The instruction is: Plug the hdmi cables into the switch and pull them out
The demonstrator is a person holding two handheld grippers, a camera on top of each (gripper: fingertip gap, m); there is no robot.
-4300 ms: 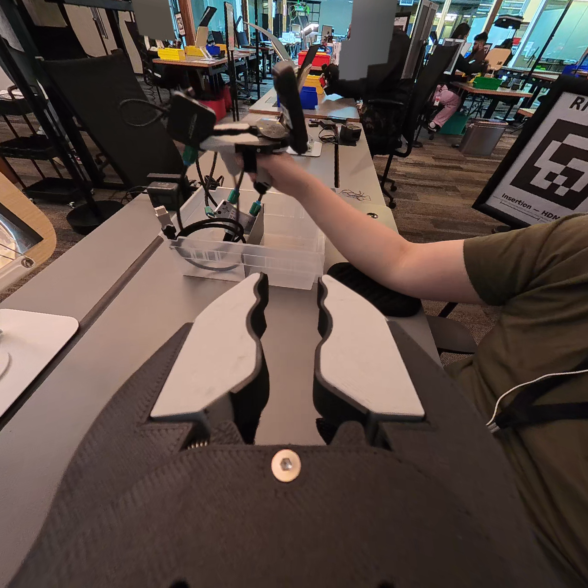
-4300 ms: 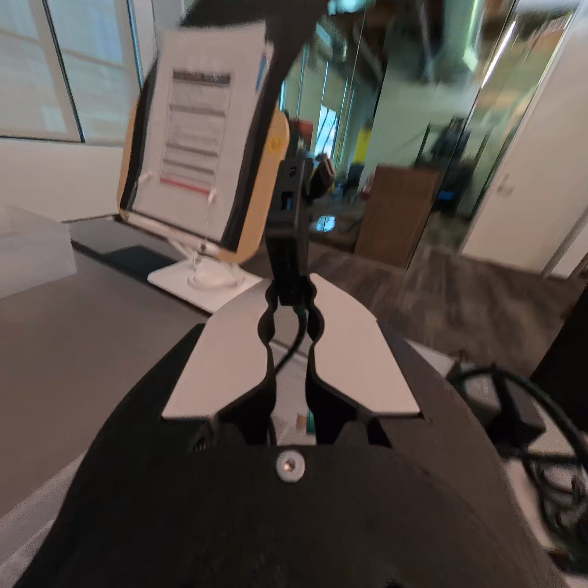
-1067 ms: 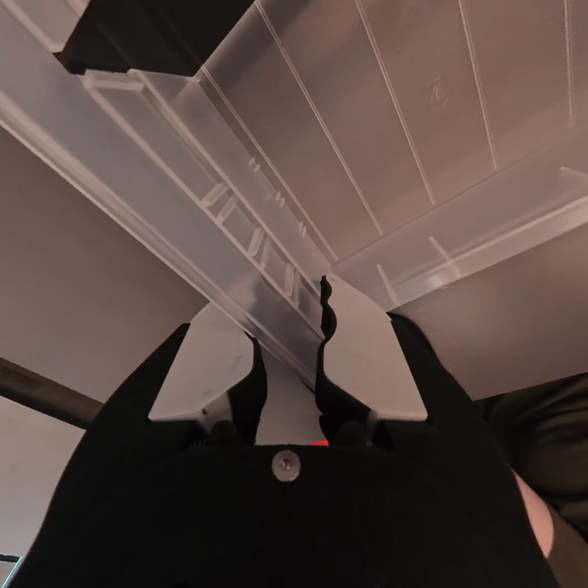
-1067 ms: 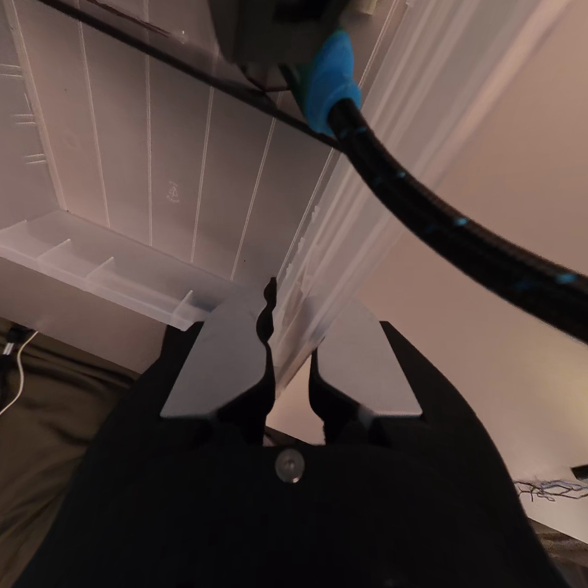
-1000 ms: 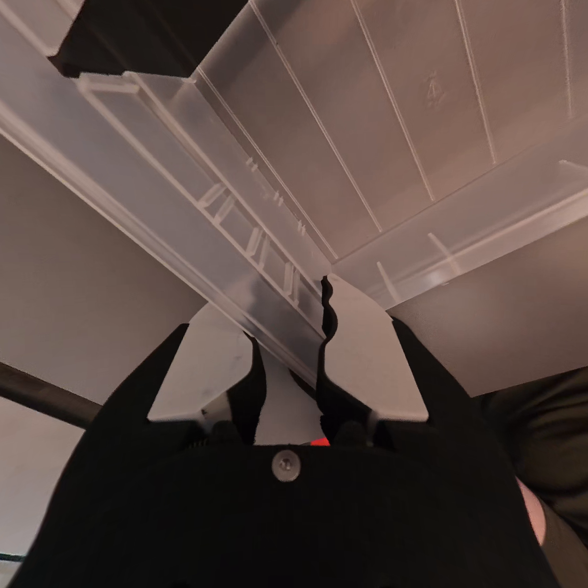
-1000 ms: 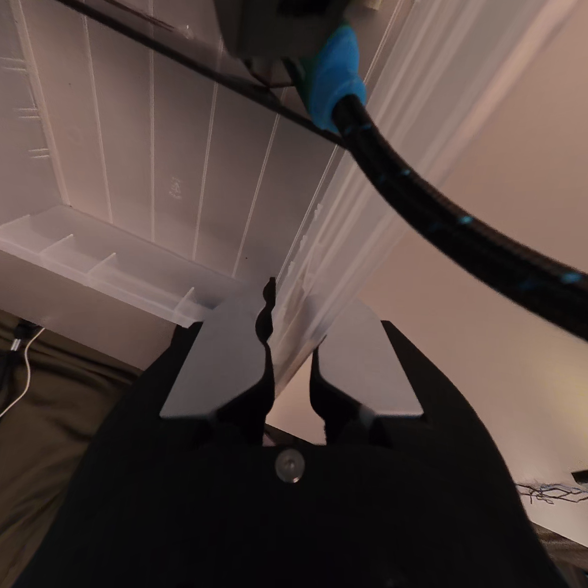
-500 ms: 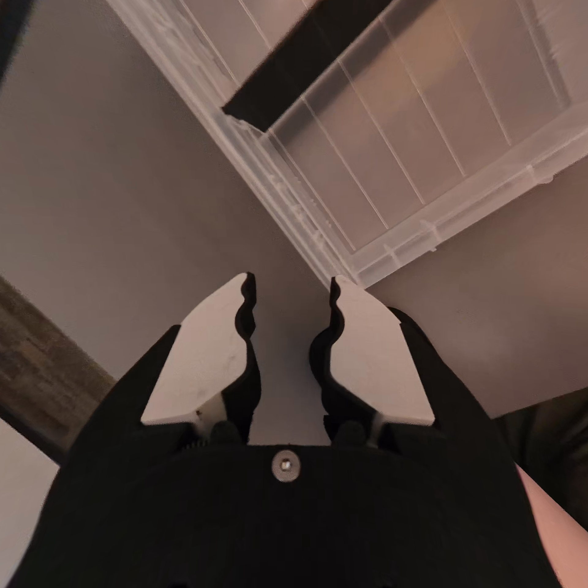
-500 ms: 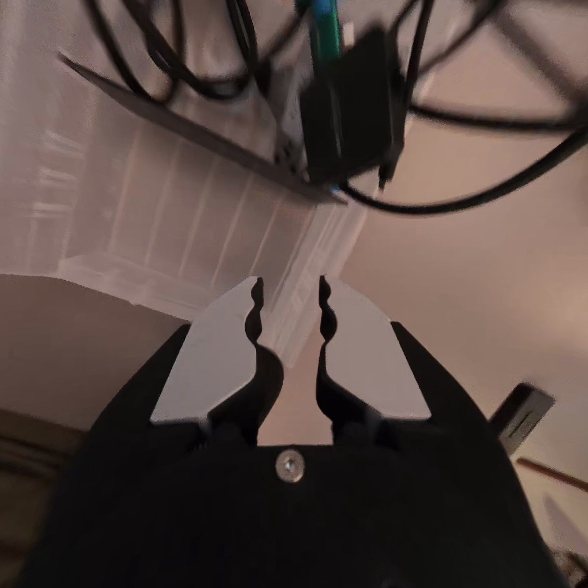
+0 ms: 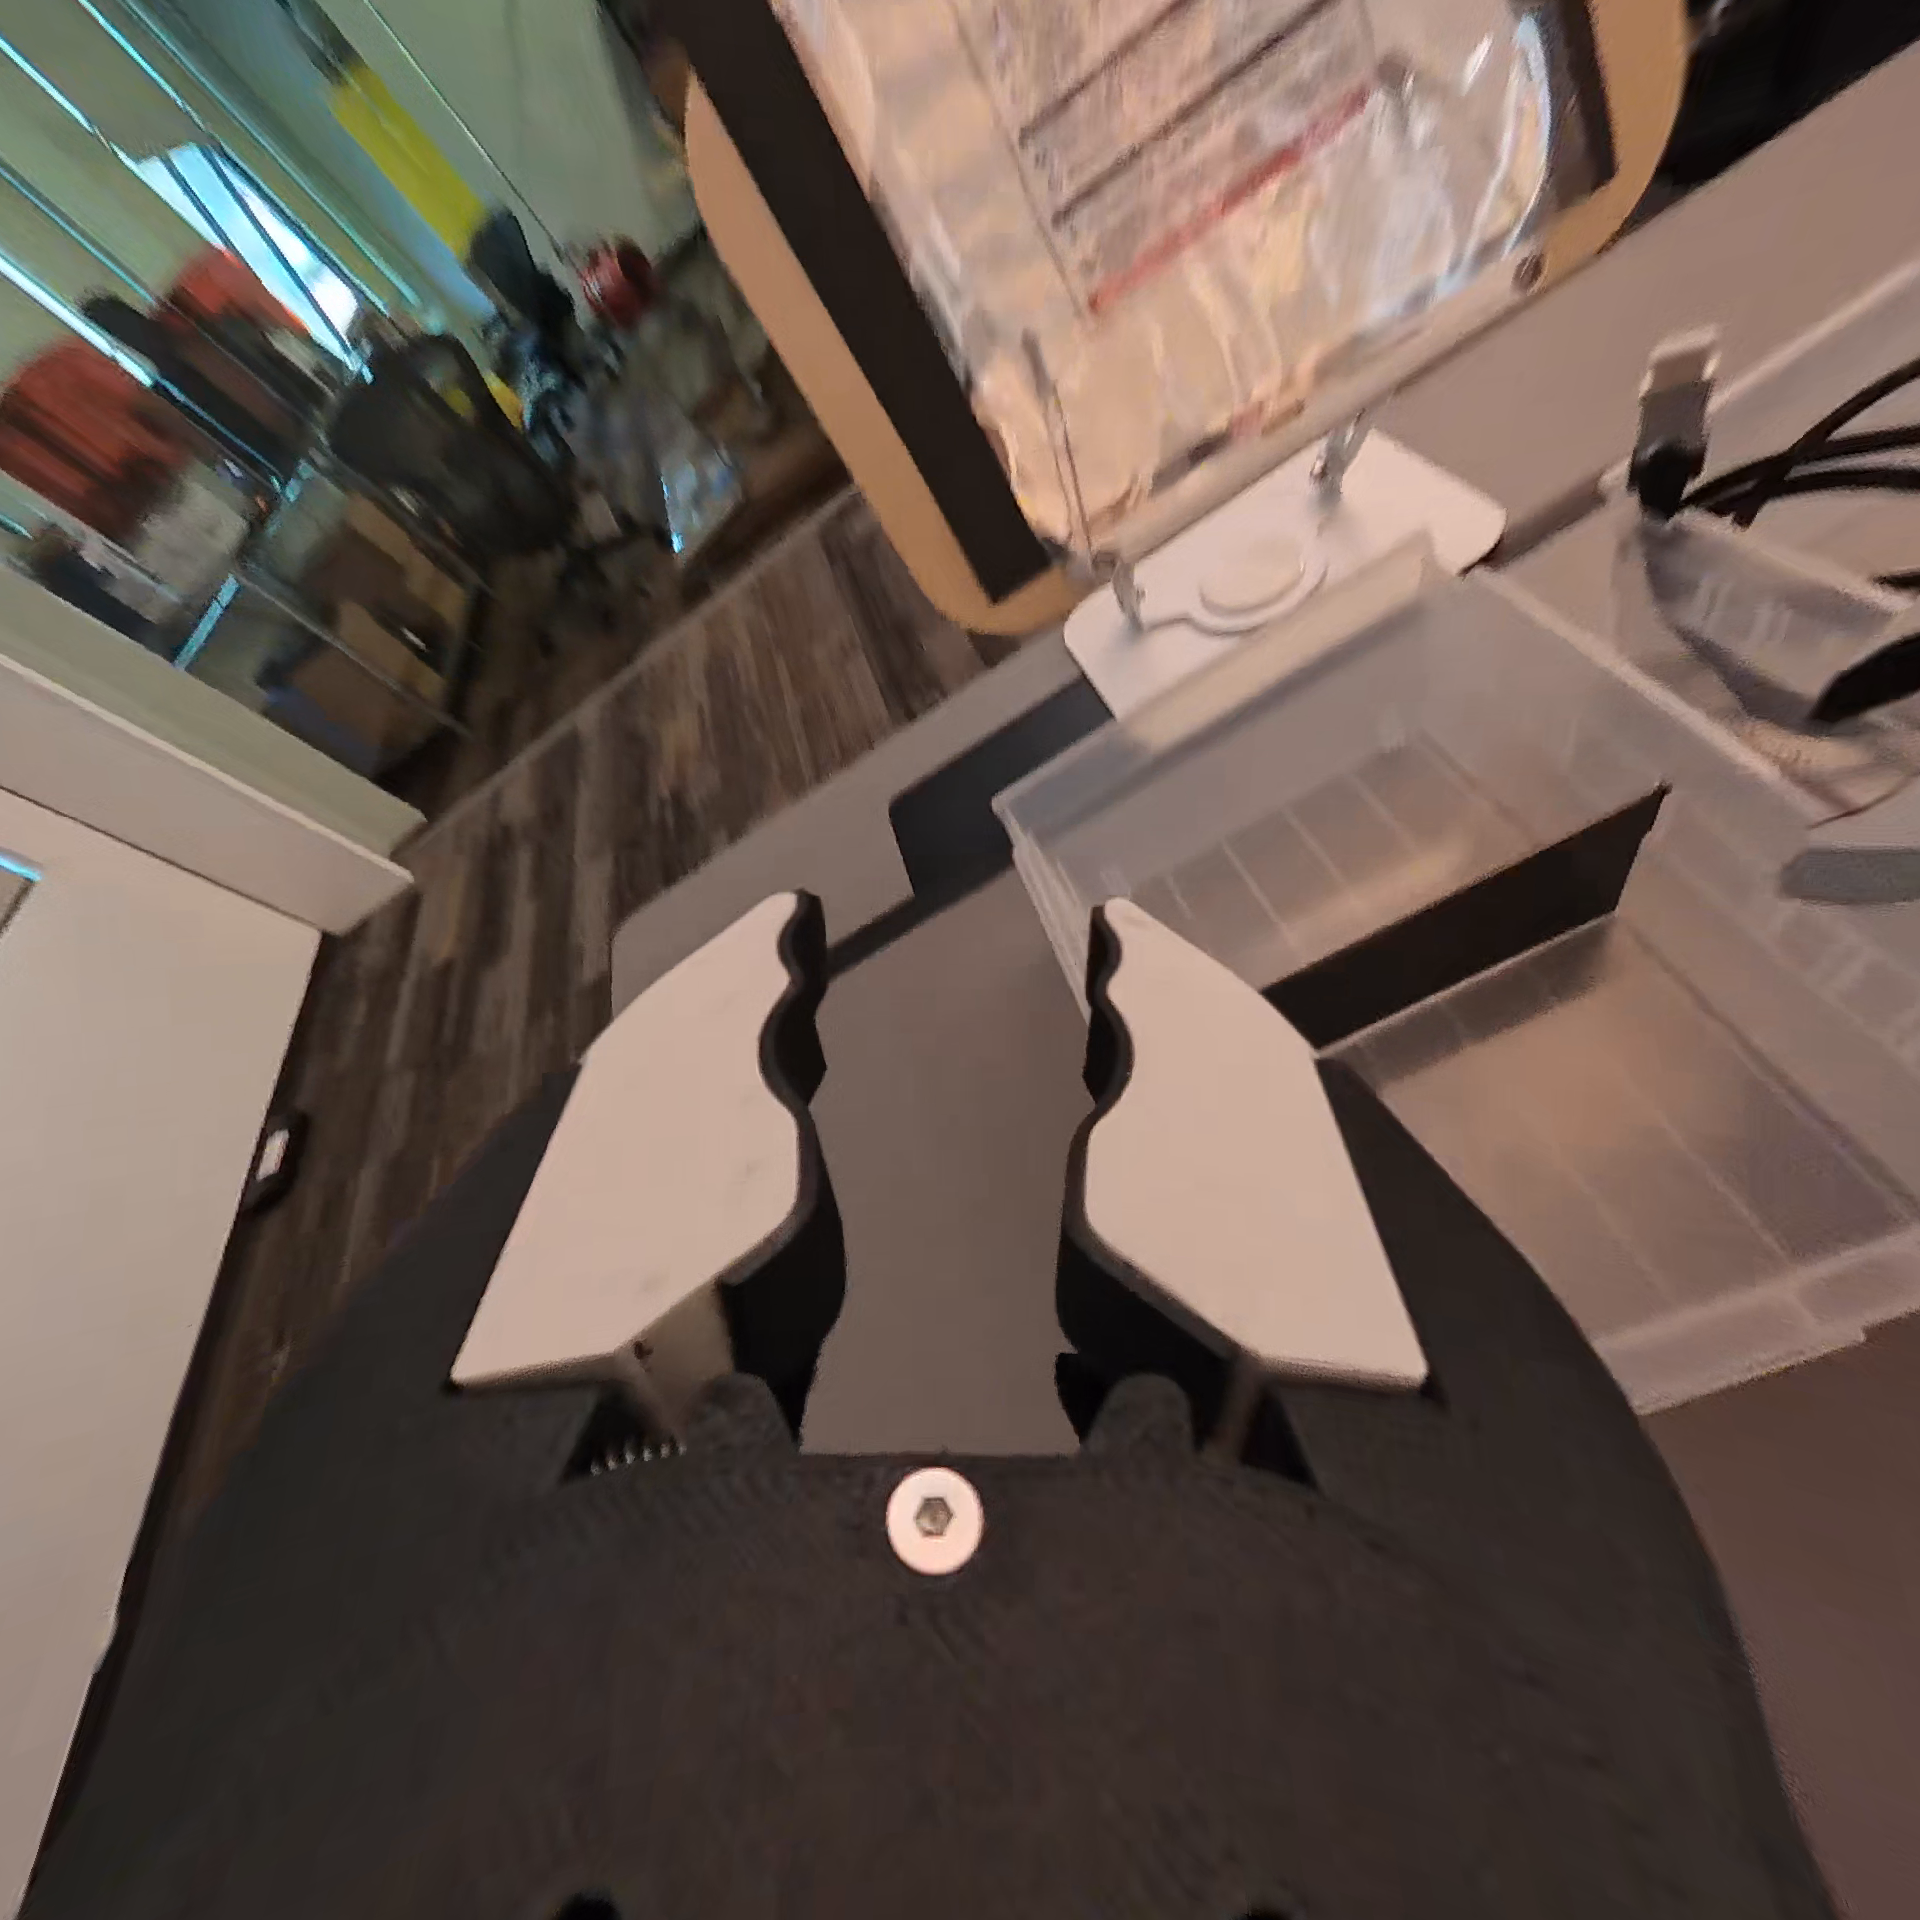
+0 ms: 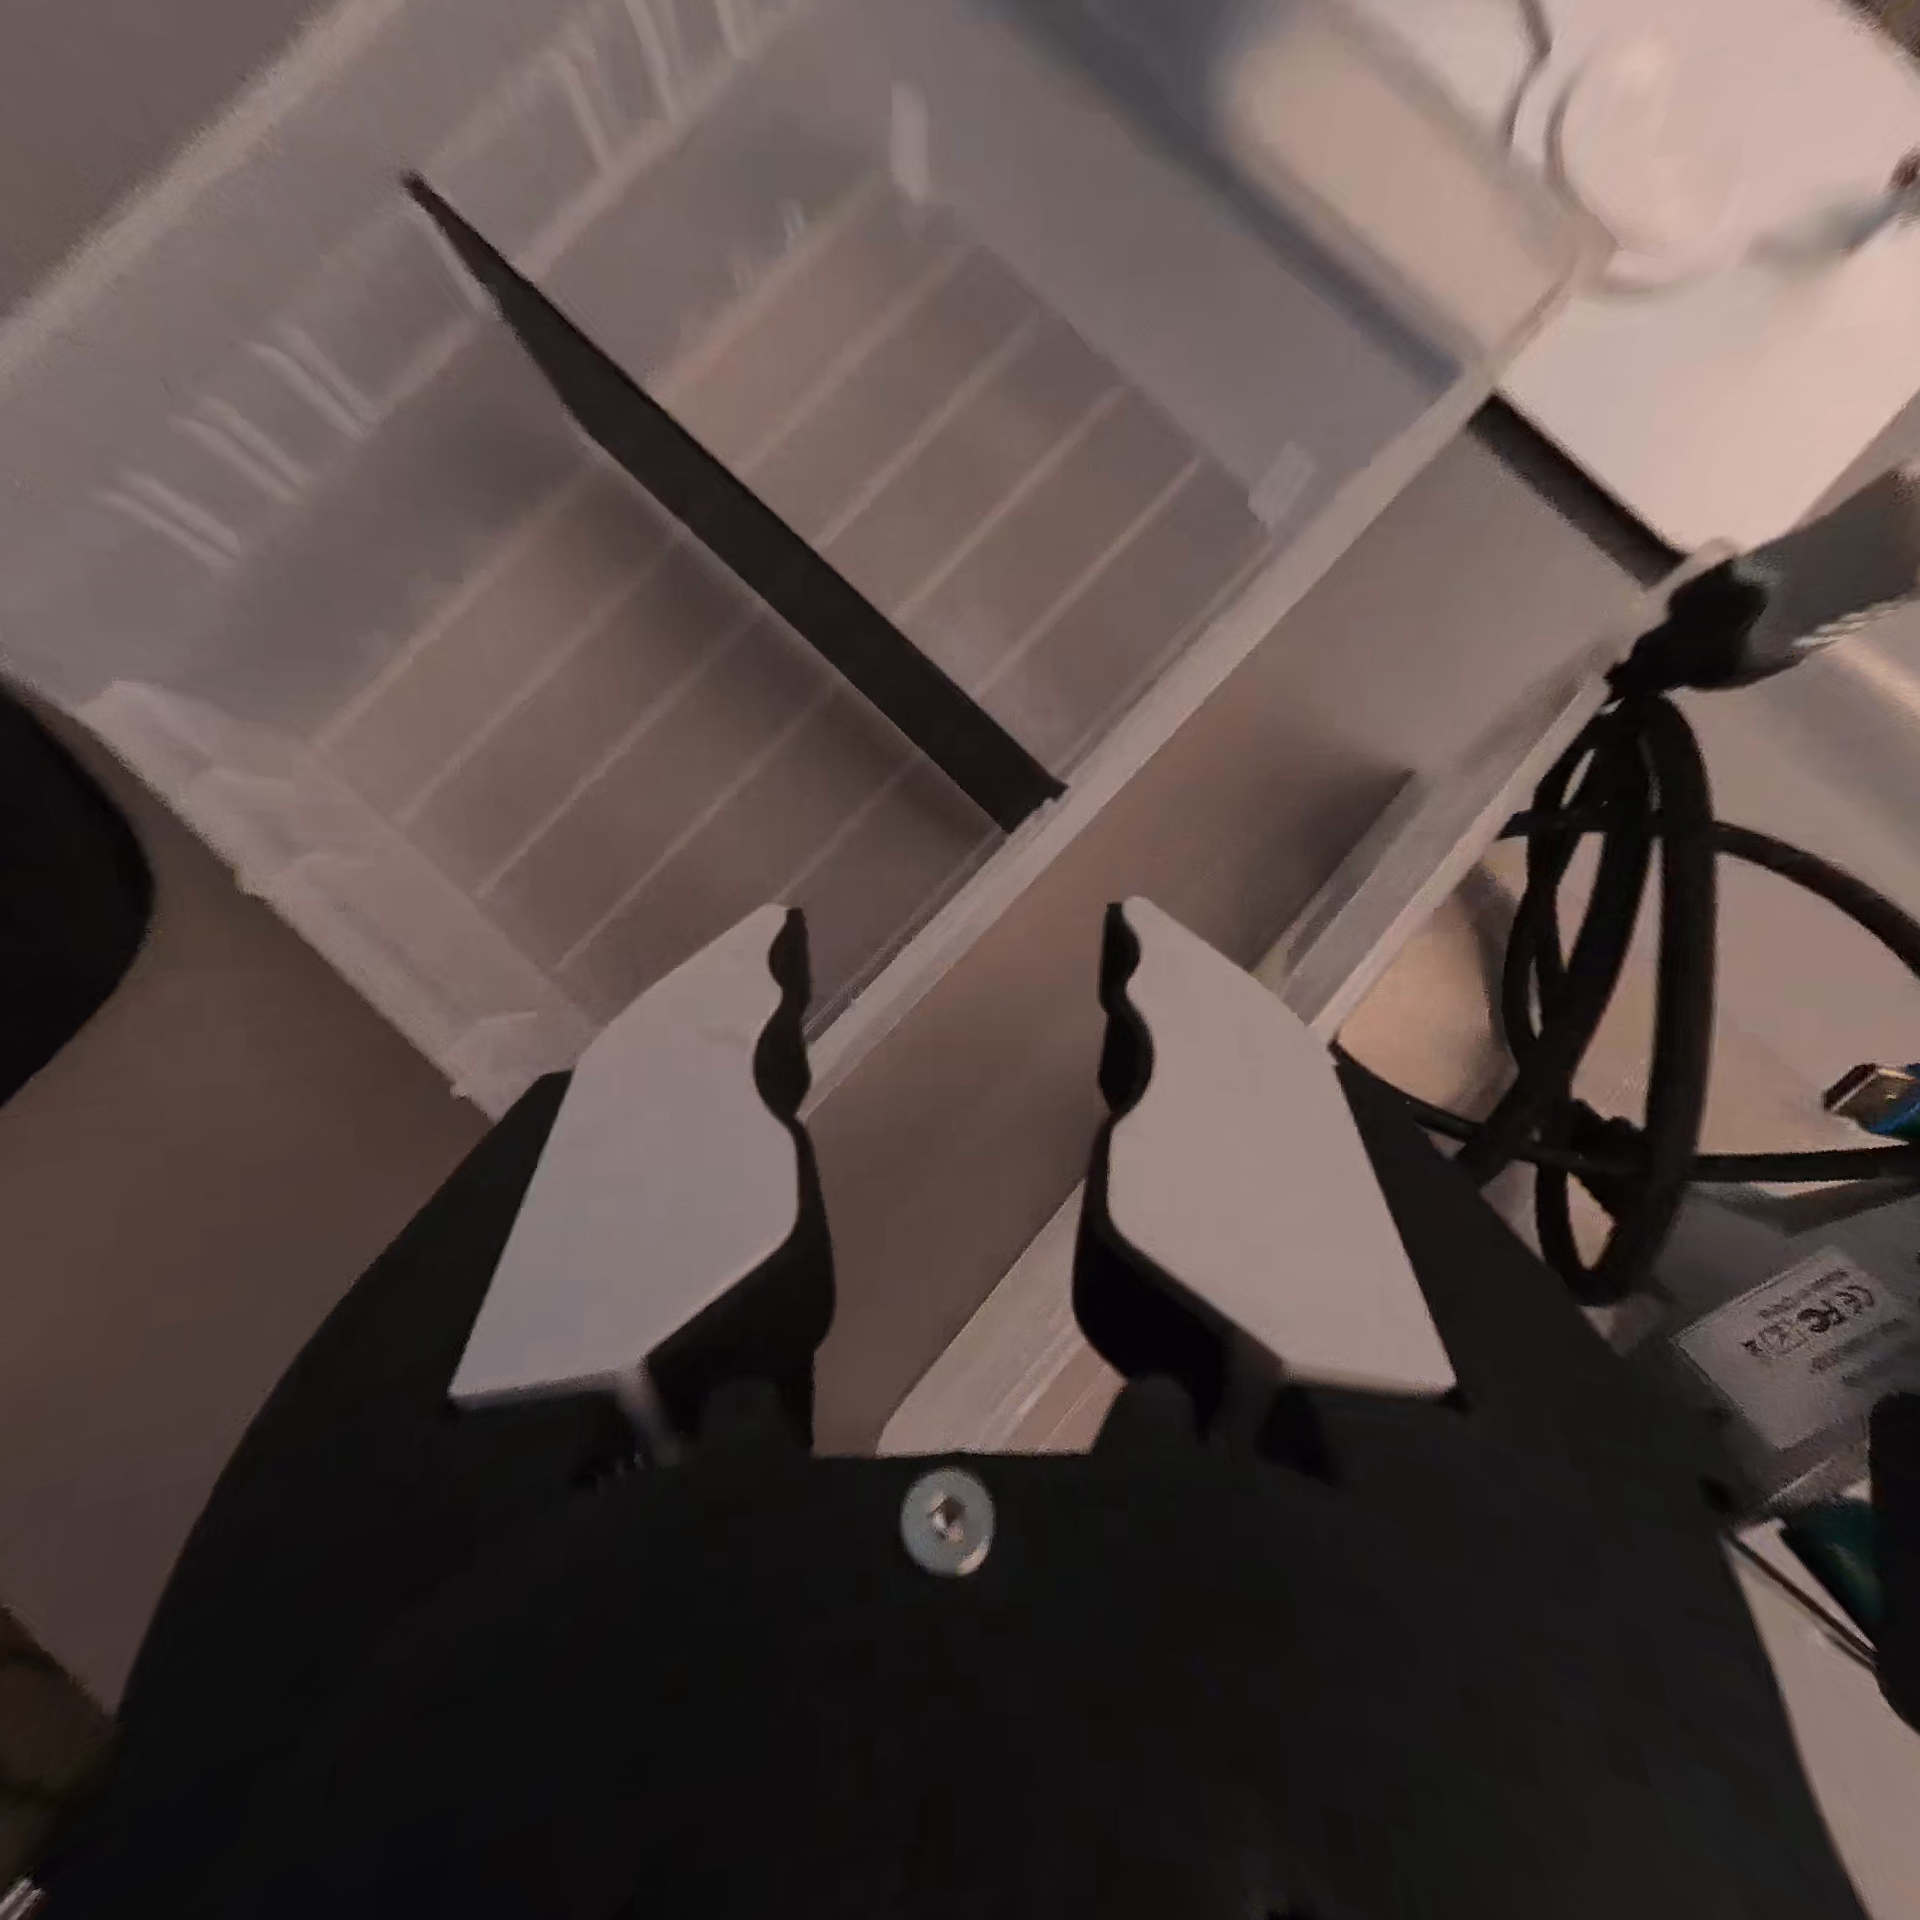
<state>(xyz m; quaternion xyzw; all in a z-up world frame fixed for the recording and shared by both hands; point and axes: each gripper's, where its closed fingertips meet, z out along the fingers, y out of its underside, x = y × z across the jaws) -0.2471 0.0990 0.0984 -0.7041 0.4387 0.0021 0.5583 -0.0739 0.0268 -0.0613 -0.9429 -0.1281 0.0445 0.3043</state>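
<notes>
Nearest to me, my left gripper [image 9: 954, 914] stands wide apart and holds nothing; its fingers [image 9: 665, 1164] are flat pale plates with wavy black inner edges on a matte black body. Past its tips lies smooth grey table [image 9: 935, 1091], then a clear, ribbed plastic bin [image 9: 1558, 1174] to the right with a black divider [image 9: 1486, 914] across it. Farther off stands a rounded tan-framed board [image 9: 831, 343] on a white base. My right gripper [image 10: 954, 920] is equally wide and empty above the same bin [image 10: 665, 686]. Half a second ago both grippers hovered at the bin's corner; a second ago each pinched its rim. Black braided hdmi cables [image 10: 1600, 997] coil right of my right gripper, just beside a grey switch [image 10: 1787, 1371]. Blur hides whether any plug is seated.
</notes>
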